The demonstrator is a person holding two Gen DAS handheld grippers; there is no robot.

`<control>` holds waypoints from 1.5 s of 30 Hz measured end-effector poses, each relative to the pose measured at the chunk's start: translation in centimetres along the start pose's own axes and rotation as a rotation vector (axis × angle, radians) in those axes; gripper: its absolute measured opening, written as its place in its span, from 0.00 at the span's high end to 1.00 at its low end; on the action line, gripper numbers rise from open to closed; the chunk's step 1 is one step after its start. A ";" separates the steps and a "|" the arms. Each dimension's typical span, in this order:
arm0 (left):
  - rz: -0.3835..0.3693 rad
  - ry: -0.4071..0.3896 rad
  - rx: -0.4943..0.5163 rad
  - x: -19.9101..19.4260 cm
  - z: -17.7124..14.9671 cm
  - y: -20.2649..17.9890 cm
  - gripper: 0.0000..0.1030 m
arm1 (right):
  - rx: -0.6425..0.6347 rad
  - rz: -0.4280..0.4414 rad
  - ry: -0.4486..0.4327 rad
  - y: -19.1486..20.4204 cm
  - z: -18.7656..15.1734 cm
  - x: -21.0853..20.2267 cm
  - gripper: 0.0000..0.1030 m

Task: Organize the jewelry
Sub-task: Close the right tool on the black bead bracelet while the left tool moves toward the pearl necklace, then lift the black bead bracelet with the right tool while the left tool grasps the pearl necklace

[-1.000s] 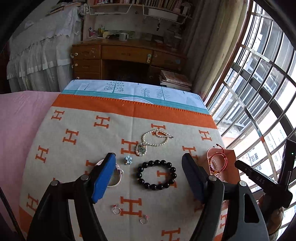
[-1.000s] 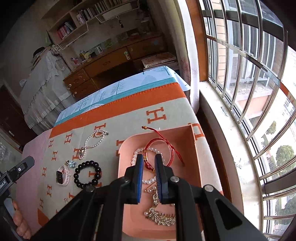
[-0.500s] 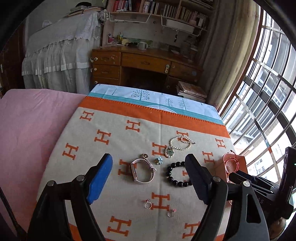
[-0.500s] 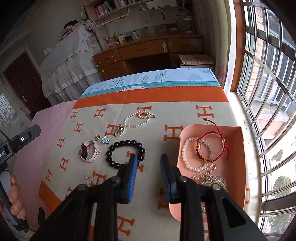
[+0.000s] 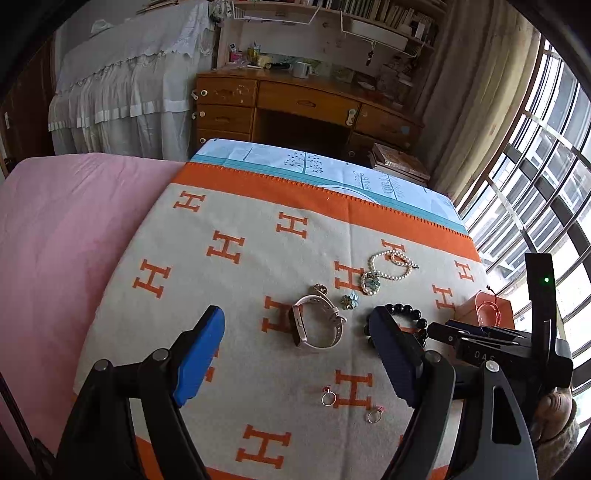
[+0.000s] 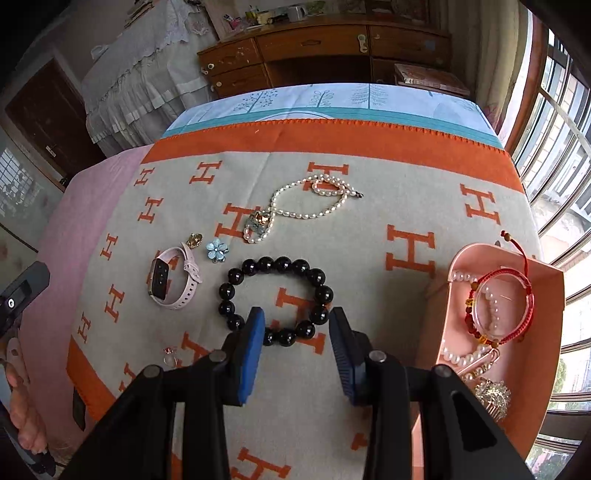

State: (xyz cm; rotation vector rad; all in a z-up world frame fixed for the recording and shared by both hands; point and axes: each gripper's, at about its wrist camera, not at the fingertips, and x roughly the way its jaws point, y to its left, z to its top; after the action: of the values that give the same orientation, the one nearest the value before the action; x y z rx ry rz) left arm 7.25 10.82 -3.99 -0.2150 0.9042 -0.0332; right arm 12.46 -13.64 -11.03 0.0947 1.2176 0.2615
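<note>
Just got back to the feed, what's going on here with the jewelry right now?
Jewelry is being sorted from the blanket into the pink tray, which already holds a red cord bracelet and pearls. The right gripper is open, its fingers straddling the near edge of the black bead bracelet, not yet closed on it. The left gripper hovers open and empty near the pink watch. The pearl necklace, the flower charm and small rings lie on the blanket.

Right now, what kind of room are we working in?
Most likely a home bedroom. The jewelry lies on a blanket spread over a bed with a pink sheet; beyond its foot stand a wooden desk with drawers and a bookshelf above it.
</note>
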 end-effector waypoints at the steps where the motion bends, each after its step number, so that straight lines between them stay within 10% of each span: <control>1: -0.001 0.007 0.000 0.3 0.0 0.0 0.23 | 0.006 -0.010 0.014 -0.2 0.3 0.6 0.64; 16: -0.009 0.083 0.001 4.6 0.3 0.7 0.23 | -0.176 -0.180 0.041 1.6 1.1 4.5 0.66; 20: -0.007 0.094 0.023 5.5 0.6 0.3 0.23 | -0.208 -0.154 0.020 2.0 0.8 4.4 0.85; 32: -0.032 0.139 0.203 9.5 4.3 -4.6 0.23 | -0.081 0.049 -0.062 0.8 -0.2 -0.1 0.86; 45: -0.150 0.388 0.401 17.5 7.1 -10.8 0.23 | -0.058 0.163 -0.152 0.0 -1.8 -4.6 0.85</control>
State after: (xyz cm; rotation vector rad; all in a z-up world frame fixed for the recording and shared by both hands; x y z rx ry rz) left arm 24.32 -0.59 -11.15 0.1031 1.2429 -0.4029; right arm 9.27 -14.95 -7.46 0.1612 1.0520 0.4246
